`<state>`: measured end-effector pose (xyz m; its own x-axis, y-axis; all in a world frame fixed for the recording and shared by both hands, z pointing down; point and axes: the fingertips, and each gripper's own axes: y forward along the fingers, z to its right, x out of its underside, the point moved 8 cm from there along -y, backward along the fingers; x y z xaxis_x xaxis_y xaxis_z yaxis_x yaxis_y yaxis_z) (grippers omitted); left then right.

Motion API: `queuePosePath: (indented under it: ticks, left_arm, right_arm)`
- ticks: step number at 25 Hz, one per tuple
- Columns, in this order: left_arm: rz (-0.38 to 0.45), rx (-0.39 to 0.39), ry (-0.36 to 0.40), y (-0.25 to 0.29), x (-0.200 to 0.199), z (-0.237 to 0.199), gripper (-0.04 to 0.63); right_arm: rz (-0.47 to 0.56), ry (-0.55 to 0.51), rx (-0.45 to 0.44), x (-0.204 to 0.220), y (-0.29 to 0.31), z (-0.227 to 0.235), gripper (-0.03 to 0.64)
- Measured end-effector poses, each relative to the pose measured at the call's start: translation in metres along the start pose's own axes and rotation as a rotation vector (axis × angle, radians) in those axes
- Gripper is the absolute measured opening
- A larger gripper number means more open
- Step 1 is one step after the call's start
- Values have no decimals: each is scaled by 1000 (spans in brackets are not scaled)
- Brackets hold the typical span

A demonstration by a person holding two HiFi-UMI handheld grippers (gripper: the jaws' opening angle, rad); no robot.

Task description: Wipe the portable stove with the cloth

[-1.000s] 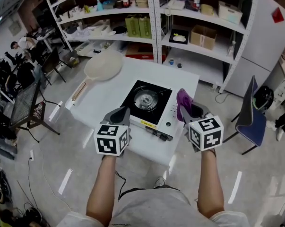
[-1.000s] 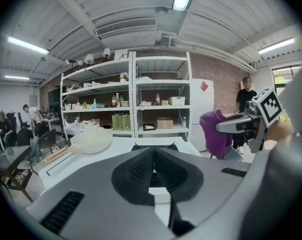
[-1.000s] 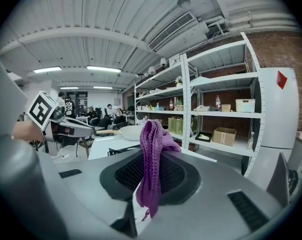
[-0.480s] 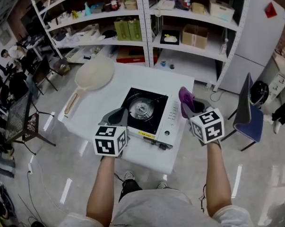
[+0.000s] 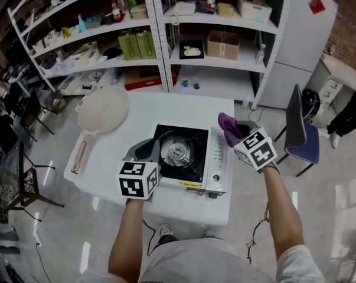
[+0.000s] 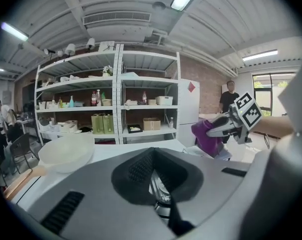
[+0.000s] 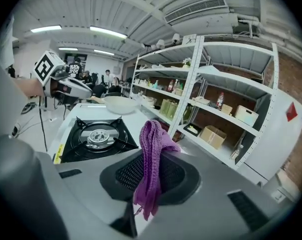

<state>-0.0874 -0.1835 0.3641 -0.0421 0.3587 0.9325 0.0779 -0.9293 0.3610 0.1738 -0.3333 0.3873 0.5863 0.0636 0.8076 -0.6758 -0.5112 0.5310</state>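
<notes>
The portable stove (image 5: 216, 165), with a black top, a round burner and a white control side, sits near the middle of the white table (image 5: 136, 114). My left gripper (image 5: 146, 149) hovers at the stove's front left corner, jaws together with nothing in them. In the left gripper view the burner (image 6: 160, 196) shows just past the left gripper (image 6: 158, 180). My right gripper (image 5: 232, 132) is by the stove's right back corner, shut on a purple knitted cloth (image 5: 227, 122). In the right gripper view the cloth (image 7: 152, 149) hangs from the right gripper (image 7: 149, 176), with the stove (image 7: 95, 136) below to the left.
A pale round pan (image 5: 104, 108) with a wooden handle lies on the table's left part. Metal shelves (image 5: 166, 34) with boxes and bottles stand behind. A blue chair (image 5: 297, 135) and a white cabinet (image 5: 290, 40) are to the right. A person (image 5: 352, 111) stands at the far right.
The head camera has shifted, so the table sits more centrally. Both grippers have moved forward along the stove, the right one carrying the cloth towards its right back corner.
</notes>
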Motion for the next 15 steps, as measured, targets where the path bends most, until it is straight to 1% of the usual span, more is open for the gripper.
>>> queuePosePath:
  ticks: [3,9,12,15]
  left_arm:
    - [-1,30,7,7,-2,-15,3]
    - [-13,86,24,18,-2,-35,2]
    - [-26,123,31,24,2,-41,3]
    - [-37,157,41,27,5,-46,3]
  right_arm:
    - [-60,-59,17,-6,16,4,61]
    - [-185,-139,51,-6,45,12,61]
    - [-255,-180,45,-3,62,8,61]
    - [-311,-186,27,2,76,-1,61]
